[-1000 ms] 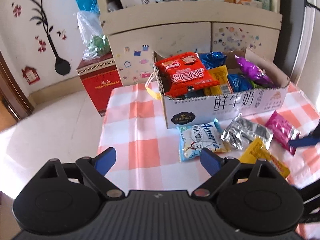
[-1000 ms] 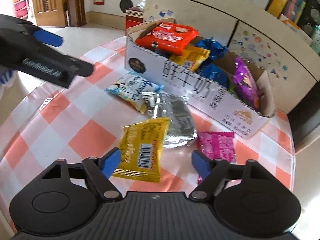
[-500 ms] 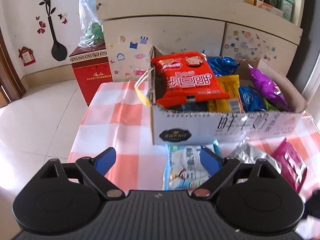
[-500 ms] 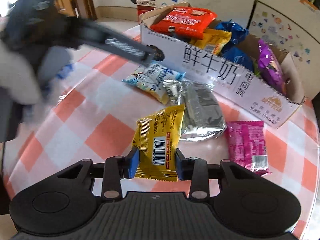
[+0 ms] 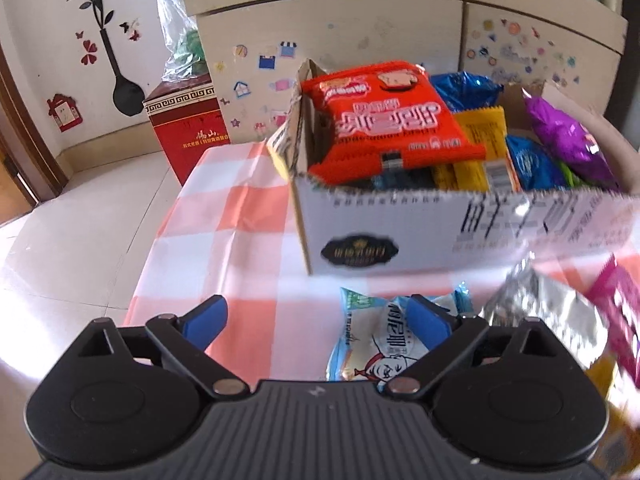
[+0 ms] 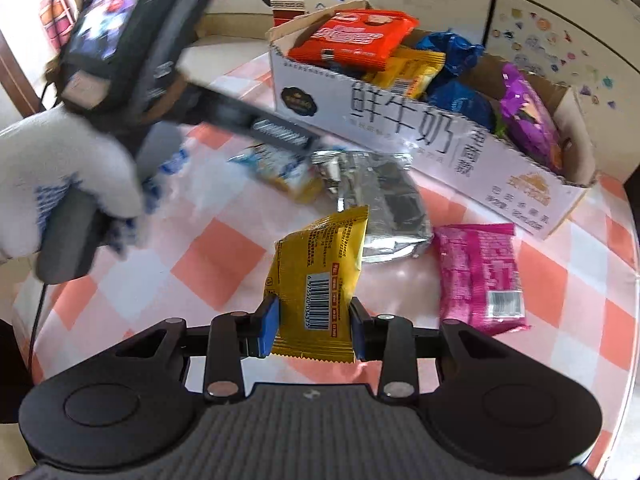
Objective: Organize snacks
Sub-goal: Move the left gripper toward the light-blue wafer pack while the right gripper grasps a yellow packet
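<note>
Checked tablecloth (image 6: pixel 208 268); right gripper (image 6: pixel 312 322) clamping yellow packet (image 6: pixel 318 276), long axis toward carton (image 6: pixel 400 120); left gripper (image 5: pixel 316 316) wide

Open table (image 5: pixel 224 216) left of carton (image 5: pixel 400 232): bare cloth, free approach. Carton top crowded w/ packets, red packet (image 5: pixel 384 128) overhanging near wall. In front of carton: white-blue packet (image 5: pixel 376 332), silver packet (image 6: pixel 384 200), pink packet (image 6: pixel 480 272) close together, little room btwn.
</note>
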The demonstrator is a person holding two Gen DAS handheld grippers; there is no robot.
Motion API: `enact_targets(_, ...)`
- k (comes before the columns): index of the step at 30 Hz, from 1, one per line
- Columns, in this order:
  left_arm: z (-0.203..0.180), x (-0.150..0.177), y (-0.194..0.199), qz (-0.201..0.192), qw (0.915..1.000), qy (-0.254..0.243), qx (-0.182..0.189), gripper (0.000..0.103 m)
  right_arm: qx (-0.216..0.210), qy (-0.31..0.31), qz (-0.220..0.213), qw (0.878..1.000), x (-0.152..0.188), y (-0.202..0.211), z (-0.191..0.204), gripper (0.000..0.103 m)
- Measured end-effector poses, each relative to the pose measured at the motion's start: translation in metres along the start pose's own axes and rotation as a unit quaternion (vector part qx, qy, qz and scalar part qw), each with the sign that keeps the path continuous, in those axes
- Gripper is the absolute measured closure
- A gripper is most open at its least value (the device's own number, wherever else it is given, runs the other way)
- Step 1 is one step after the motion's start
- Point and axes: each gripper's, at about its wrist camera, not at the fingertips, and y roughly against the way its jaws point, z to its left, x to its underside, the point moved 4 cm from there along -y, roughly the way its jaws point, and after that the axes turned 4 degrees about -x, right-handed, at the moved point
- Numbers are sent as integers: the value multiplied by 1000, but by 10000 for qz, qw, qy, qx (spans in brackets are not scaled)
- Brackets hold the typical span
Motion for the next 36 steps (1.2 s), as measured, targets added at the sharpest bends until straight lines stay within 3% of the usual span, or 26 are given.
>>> enact_targets(4,13,17,13,203,9997,12,154,5,-42,-140,-10,9999,1,5,-8,60)
enact_targets(6,20,26,20,323,9992,-44,243,5,-263,-325,73,9991,5,6,-13,60)
enact_targets(10,28,45,38,555,9973,-386,286,4,-713,-421,233,9963,14,6,-11,60)
enact_targets(12,31,54,48,683,9957,-548,307,4,-640,-279,318,9971,18,5,-10,59)
enact_targets(14,31,63,57,717,9940,-745,352,4,-465,-232,341,9981,21,6,-12,52)
enact_targets(17,32,69,75,458,9938,-977,255,7,-314,-232,276,9989,22,11,-18,37)
enact_targets(21,38,75,95,402,9959,-630,517,7,-381,-239,111,9989,18,20,-20,32)
enact_targets(24,23,80,111,181,9895,-1236,723,7,-393,-175,112,9990,16,18,-16,31)
enact_targets(26,12,87,116,76,9797,-1864,728,7,-411,-149,126,9990,16,18,-15,30)
enact_targets(28,6,95,111,138,9727,-2188,767,7,-410,-127,129,9990,15,17,-14,30)
enact_targets(36,10,96,90,431,9808,-1438,1244,7,-375,-82,147,9992,11,11,-9,27)
